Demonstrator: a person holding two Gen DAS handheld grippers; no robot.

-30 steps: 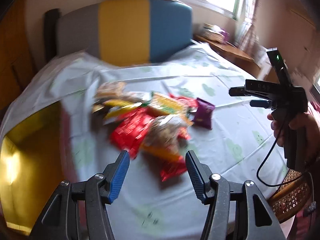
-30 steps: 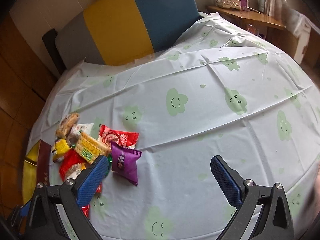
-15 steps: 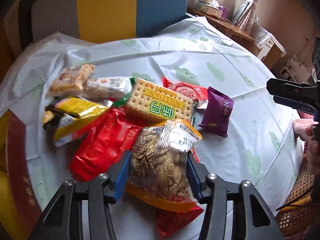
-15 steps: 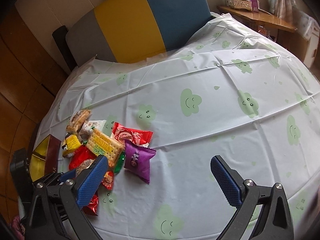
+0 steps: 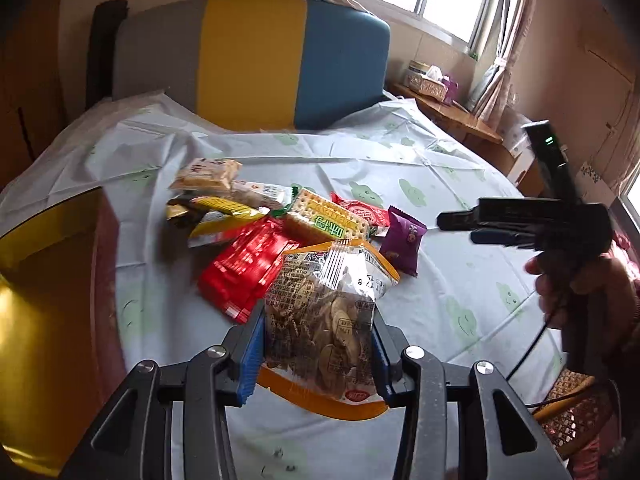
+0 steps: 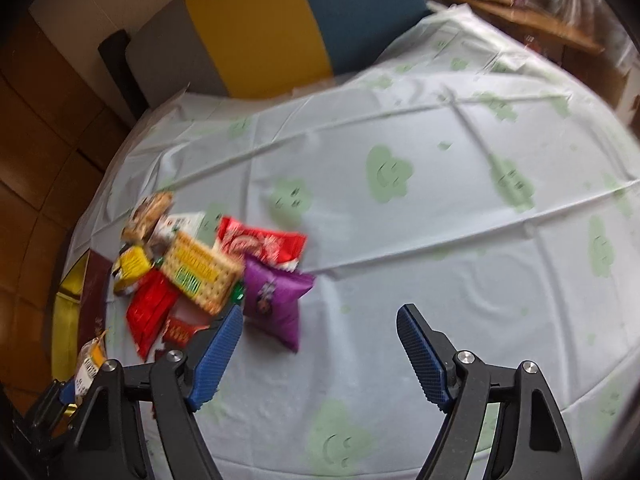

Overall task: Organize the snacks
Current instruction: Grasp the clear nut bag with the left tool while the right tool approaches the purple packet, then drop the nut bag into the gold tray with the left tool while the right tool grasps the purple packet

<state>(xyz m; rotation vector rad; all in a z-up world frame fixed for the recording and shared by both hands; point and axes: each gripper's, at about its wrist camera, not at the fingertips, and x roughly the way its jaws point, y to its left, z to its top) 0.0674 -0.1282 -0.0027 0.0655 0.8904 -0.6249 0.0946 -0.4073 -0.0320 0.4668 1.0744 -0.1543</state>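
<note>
R wrist view is blurring badly, so print on most packs isn't reading there; the left gripper (image 6: 60, 404) is showing only as a dark corner at bottom L of that view, cut off by the frame, w/ a scrap of its pack peeking out. In L wrist view the bottom edge of the clear snack bag (image 5: 326, 328) is sitting partly behind the jaws, and the red wrapper under it is no longer showing. The left gripper (image 5: 318, 354) is clamping that bag; its jaws have just been closing, and both blue pads are pressing the bag's sides, holding it clear of the cloth. The bag is see-through w/ orange trim top and bottom, brown round pieces inside, a printed white panel and a date stamp. The right gripper (image 6: 320, 354) is hanging over the tablecloth (image 6: 460, 280) w/ jaws apart and nothing btwn them; they have just been closing somewhat. The purple pack (image 6: 276, 302) is lying just beside its L finger. The rest of the pile is sitting near the cloth's L edge: cracker pack (image 5: 326, 222) w/ green label on top, long red pack (image 5: 246, 270) beside it, yellow pack (image 5: 220, 210), a red-and-white pack (image 5: 362, 212) behind the purple one, two pale packs at the back. A gold-lined box (image 5: 44, 292) is lying L of the pile, cut off by the frame. A hand (image 5: 580, 284) is gripping the R tool's handle at the L view's R edge.
</note>
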